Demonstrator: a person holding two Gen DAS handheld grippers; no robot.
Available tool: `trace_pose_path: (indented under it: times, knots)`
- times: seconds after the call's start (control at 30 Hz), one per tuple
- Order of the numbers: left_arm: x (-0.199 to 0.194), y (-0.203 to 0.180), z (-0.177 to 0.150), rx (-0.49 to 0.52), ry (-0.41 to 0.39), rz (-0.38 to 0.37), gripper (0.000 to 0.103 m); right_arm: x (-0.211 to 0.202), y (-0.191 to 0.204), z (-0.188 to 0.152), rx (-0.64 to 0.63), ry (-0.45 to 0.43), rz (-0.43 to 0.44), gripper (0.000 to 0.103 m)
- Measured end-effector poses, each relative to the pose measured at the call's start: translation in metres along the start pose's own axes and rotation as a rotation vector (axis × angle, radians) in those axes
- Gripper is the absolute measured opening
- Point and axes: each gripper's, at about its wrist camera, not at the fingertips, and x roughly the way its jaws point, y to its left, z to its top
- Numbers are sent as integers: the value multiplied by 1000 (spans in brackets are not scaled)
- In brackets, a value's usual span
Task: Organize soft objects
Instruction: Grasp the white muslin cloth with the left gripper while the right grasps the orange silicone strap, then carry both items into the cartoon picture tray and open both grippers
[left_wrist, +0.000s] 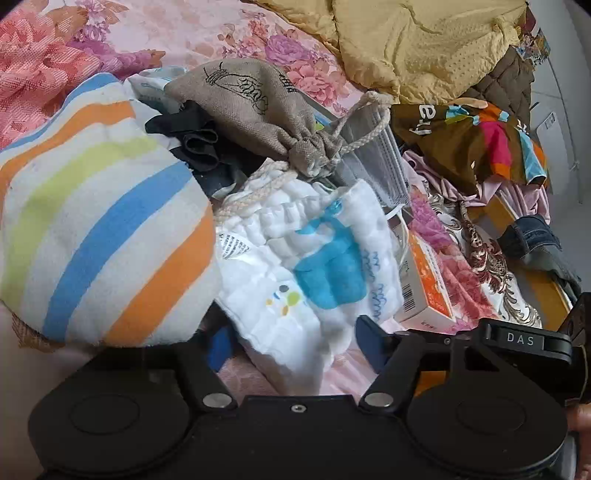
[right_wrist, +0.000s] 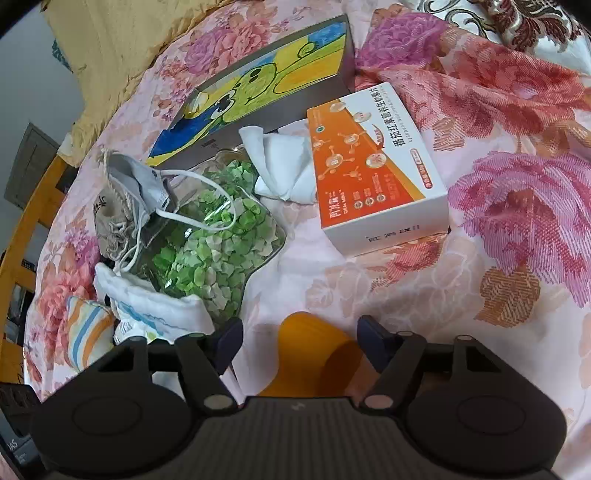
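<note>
In the left wrist view a striped soft pillow (left_wrist: 99, 221) lies at left, a white muslin cloth with blue print (left_wrist: 314, 266) in the middle, a burlap drawstring pouch (left_wrist: 255, 110) and a black cloth (left_wrist: 195, 144) behind it. My left gripper (left_wrist: 295, 339) is open, its fingers either side of the white cloth's near edge. In the right wrist view my right gripper (right_wrist: 299, 343) is open and empty above the bedsheet. To its left lie the white cloth (right_wrist: 155, 310), striped pillow (right_wrist: 88, 328), pouch (right_wrist: 110, 221), a grey face mask (right_wrist: 144, 181) and a white folded cloth (right_wrist: 284, 166).
An orange-and-white box (right_wrist: 376, 166), a clear jar of green paper stars (right_wrist: 214, 247) and a picture book (right_wrist: 258, 85) lie on the floral sheet (right_wrist: 480, 295). A yellow quilt (left_wrist: 424, 44) and piled clothes (left_wrist: 480, 147) lie at back right. An orange shape (right_wrist: 314, 354) shows below the right gripper.
</note>
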Motion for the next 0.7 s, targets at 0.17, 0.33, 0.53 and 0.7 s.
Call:
trace_pose_path:
  times: [0.17, 0.33, 0.53, 0.7]
  knots:
    - [9, 3, -2, -23, 66, -47, 25, 4, 13, -5, -84, 6, -57, 66]
    - [12, 7, -6, -38, 76, -50, 17, 6, 19, -8, -116, 4, -95, 53]
    - [8, -4, -8, 44, 43, -5, 11, 0, 20, -11, -130, -24, -93, 35]
    - [-5, -21, -12, 160, 5, 75, 10, -11, 33, -17, -207, -85, -75, 34]
